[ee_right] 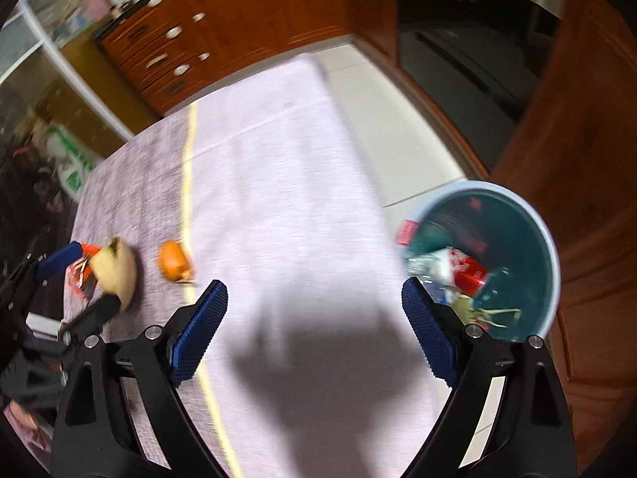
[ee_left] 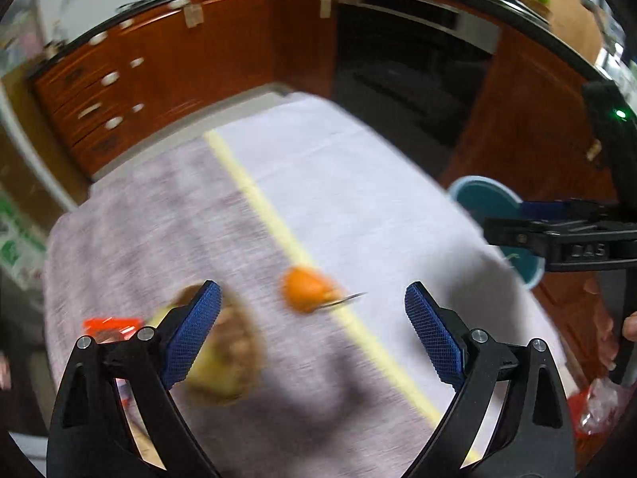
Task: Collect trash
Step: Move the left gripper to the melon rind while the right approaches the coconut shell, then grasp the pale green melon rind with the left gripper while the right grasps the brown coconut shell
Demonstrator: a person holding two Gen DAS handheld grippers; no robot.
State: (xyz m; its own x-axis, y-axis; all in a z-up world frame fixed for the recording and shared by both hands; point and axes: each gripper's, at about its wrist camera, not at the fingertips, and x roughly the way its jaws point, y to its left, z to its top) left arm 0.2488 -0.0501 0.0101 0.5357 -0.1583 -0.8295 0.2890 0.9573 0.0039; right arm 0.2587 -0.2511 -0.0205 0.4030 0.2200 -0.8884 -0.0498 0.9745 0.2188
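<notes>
Both views motion-blurred. Left tongs (ee_left: pixel 312 332) spread wide apart, nothing between the blue ribbed pads, hovering over the cloth-covered counter (ee_left: pixel 358 183). Cloth is grey-mauve on the left part and paler white on the right, with a thin yellow stripe (ee_left: pixel 254 193) running from far to near between the two.

Trash on the counter: small orange rounded fruit piece (ee_left: pixel 306 288) lying on the yellow stripe, a thin dark stem or sliver sticking out on its right. Left of it, a yellow-brown peel-like scrap (ee_left: pixel 231 354), partly hidden behind the left pad of the left tongs. Further left, a flat red-orange wrapper (ee_left: pixel 109 326), at the counter's left edge.

Right tongs (ee_right: pixel 314 330) also wide apart, empty, above the pale half of the cloth with a dark shadow under them. In the right wrist view the left tongs show at the left edge, near the yellowish scrap; whether they touch it cannot be told.

Round teal plastic bin with pale blue rim (ee_right: pixel 553 251) stands on the floor just right of the counter's right edge. Inside it: a red-and-white crumpled can or packet (ee_right: pixel 466 271), clear plastic and some greenish scraps, blurred. A small pink-red piece (ee_right: pixel 406 233) sits at the bin's left rim.

Far side: reddish-brown wooden cabinets with drawers (ee_left: pixel 167 63), and a dark oven front (ee_left: pixel 414 63) to their right.
</notes>
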